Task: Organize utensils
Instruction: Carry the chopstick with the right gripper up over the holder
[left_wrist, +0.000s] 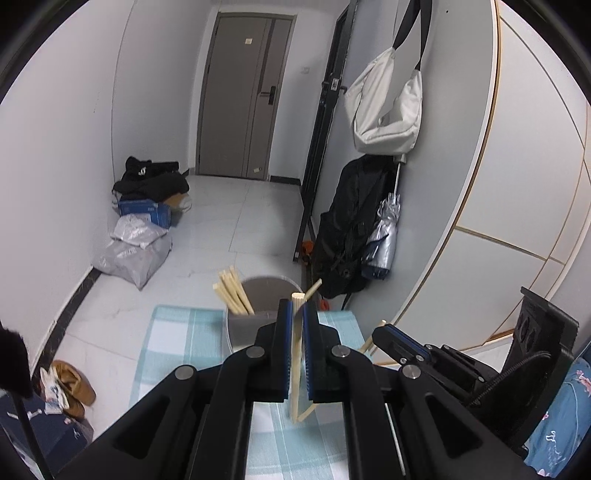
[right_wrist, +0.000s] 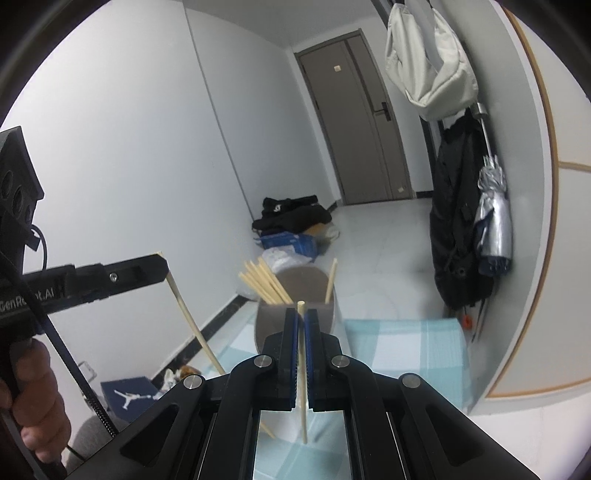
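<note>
Black-framed and blue-padded, the left tool (left_wrist: 295, 314) fills the bottom of its own view, clenched on one pale wooden chopstick (left_wrist: 295, 354) that stands nearly upright between the pads, its lower end hanging free above the teal-and-white checked cloth (left_wrist: 177, 332). To its right, the right tool (right_wrist: 302, 317) is likewise clamped on a second thin wooden chopstick (right_wrist: 303, 398), also upright and clear of the cloth. Ahead of both stands the grey cylindrical holder (left_wrist: 240, 325), with a bundle of chopsticks (left_wrist: 232, 291) leaning to its left side and a single stick (left_wrist: 313, 290) leaning at its right.

Each grip appears to sit near the top of its stick, so the long free end could swing or pivot in the pads, and a tilted stick might catch the holder's rim or knock the leaning bundle instead of dropping in. The two tools are near each other, so their sticks could cross if both go for the opening at once. The holder stands near the cloth's far edge, and a hard nudge could tip it.

The cloth covers a small worktop. Beyond it lie a pale tiled floor (left_wrist: 229, 221), grey plastic parcels (left_wrist: 133, 251) and dark clothes by the left wall, a grey-brown door (left_wrist: 243, 96) in the middle, and a white bag (left_wrist: 388, 107), a black coat and a silver folded umbrella (left_wrist: 384, 236) hanging on the right.
</note>
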